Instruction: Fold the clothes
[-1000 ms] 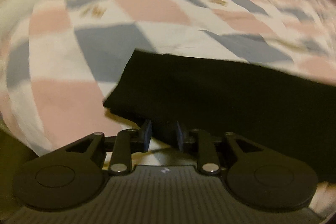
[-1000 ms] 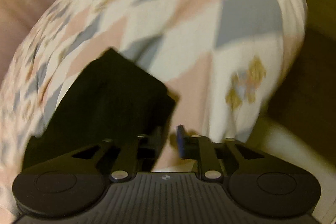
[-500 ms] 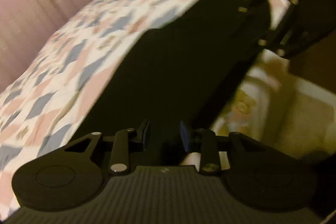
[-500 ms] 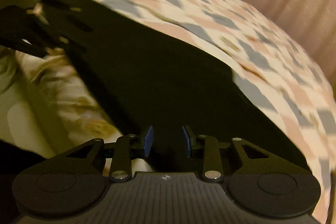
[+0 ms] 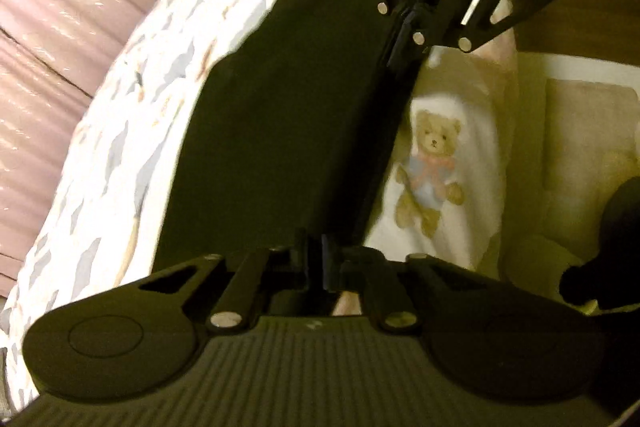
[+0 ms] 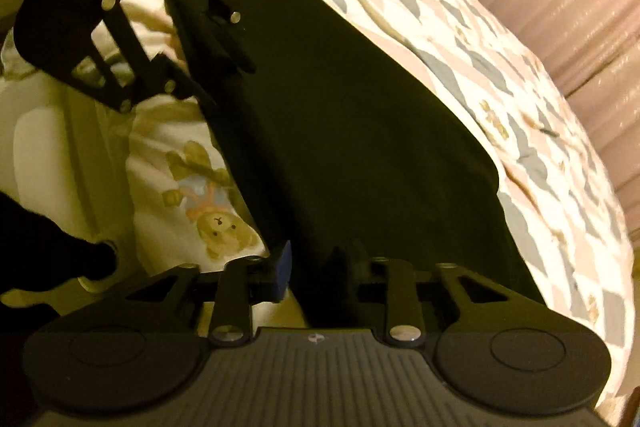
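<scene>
A black garment (image 5: 280, 115) lies along the near edge of a bed with a patchwork cover (image 5: 132, 131). My left gripper (image 5: 316, 263) is shut on one end of the garment's near edge. My right gripper (image 6: 316, 267) stands at the other end; its jaws are apart with the black cloth (image 6: 340, 131) between them. Each gripper shows in the other's view, facing it along the edge: the right one in the left wrist view (image 5: 408, 23), the left one in the right wrist view (image 6: 208, 67).
The bed's side hangs down with a teddy-bear print sheet (image 5: 432, 163), also seen in the right wrist view (image 6: 212, 211). A pink curtain (image 5: 52, 27) runs behind the bed. A pale cushion (image 5: 588, 131) lies below the bed's edge.
Both grippers swung from facing the bed to facing each other along the garment's near edge. The left gripper's jaws closed on the cloth.
</scene>
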Demonstrator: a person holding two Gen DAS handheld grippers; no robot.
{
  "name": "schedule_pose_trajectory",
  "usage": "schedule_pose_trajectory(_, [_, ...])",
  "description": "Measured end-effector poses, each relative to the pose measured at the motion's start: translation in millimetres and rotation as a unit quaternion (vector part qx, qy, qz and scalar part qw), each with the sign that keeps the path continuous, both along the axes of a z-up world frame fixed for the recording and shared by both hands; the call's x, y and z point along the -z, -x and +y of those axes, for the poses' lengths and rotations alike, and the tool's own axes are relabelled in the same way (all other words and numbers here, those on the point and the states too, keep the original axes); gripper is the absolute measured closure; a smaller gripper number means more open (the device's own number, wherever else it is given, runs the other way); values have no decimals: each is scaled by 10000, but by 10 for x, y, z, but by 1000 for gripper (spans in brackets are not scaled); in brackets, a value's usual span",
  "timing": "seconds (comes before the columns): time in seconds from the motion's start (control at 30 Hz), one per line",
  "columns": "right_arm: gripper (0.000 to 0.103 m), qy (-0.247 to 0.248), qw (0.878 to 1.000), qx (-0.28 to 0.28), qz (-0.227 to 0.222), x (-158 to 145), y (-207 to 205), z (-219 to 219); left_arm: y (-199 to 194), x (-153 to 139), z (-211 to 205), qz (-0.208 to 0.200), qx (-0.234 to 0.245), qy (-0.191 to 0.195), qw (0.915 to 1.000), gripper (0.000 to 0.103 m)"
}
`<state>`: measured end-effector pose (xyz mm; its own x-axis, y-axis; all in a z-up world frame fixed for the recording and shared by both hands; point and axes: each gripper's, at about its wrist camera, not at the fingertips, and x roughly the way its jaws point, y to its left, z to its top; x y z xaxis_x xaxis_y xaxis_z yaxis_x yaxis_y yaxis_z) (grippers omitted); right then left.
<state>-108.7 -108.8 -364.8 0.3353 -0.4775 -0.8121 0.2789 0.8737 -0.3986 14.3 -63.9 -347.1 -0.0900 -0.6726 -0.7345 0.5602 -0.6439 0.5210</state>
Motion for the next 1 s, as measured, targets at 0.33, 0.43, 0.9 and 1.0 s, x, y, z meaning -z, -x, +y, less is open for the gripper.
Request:
schedule_pose_trajectory(0.33, [90,-16,9994,-280,209,134,25,119,-104,84,13,610,-618,-411,9954,91])
schedule_pose_trajectory(0.43, [61,-371,9993,-105,-22,32,53,61,-374,-106,66,1128,-1328,-588,9829,85])
schedule_pose_trajectory(0.9, [59,-1772,9521,1875,-1643,-166,-322,-568,-2793,-293,161,2701,-5336,172,8013,78])
schedule_pose_trajectory(1.0, [57,-1743,9459,2501,-1110,0,-463,-618,-3173,-6,38,2179,-5505,-116,8058,79])
